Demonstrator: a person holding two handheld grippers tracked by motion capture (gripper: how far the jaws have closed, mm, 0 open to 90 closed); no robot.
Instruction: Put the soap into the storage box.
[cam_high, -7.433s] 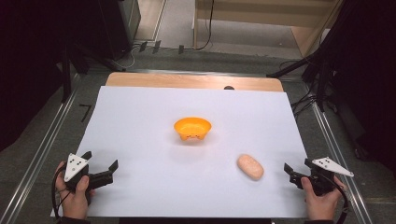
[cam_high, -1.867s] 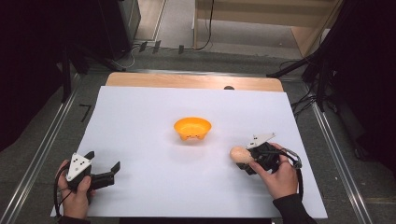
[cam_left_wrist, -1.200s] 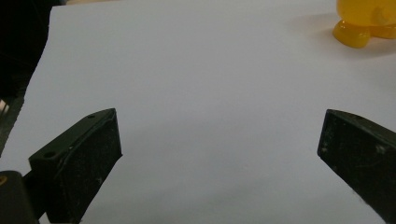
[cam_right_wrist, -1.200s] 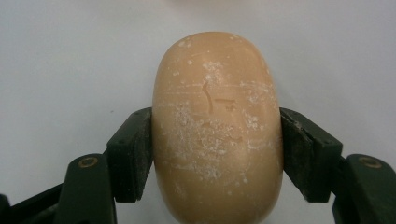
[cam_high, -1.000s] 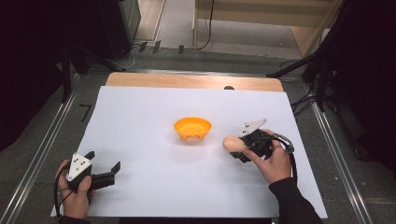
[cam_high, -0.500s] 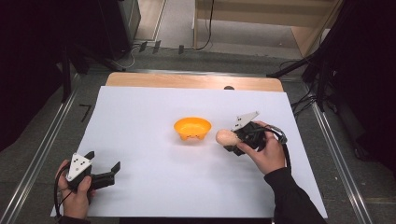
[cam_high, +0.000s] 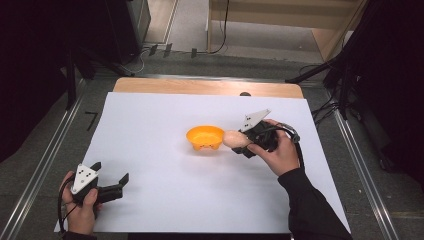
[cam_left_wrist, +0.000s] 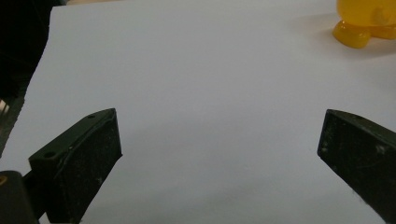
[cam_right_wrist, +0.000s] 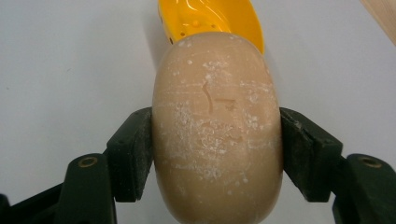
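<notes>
High view: a table (cam_high: 150, 86) covered by a white sheet (cam_high: 165, 200). Near its middle sits an orange bowl (cam_high: 205, 137). The person's right hand (cam_high: 280, 155) holds the right gripper (cam_high: 241, 142), whose jaws are clamped on a tan, rounded bread roll (cam_high: 234, 139). The roll sits between the jaws, just beside the bowl's rim on the jaws' far side. At the near left corner of the sheet, the left hand (cam_high: 80, 210) holds the left gripper (cam_high: 111, 174) low over the sheet, its jaws spread apart with nothing between them, well apart from the bowl.

Left gripper view: the two black jaws stand wide open over bare white sheet (cam_left_wrist: 201, 93). Far ahead of the jaws and off to their right stands the orange bowl (cam_left_wrist: 364, 23).

Right gripper view: both jaws press against the sides of the bread roll (cam_right_wrist: 217, 130), which is dusted with pale specks. Directly beyond the roll, past the jaw tips, lies the orange bowl (cam_right_wrist: 205, 18), its inside glossy.
</notes>
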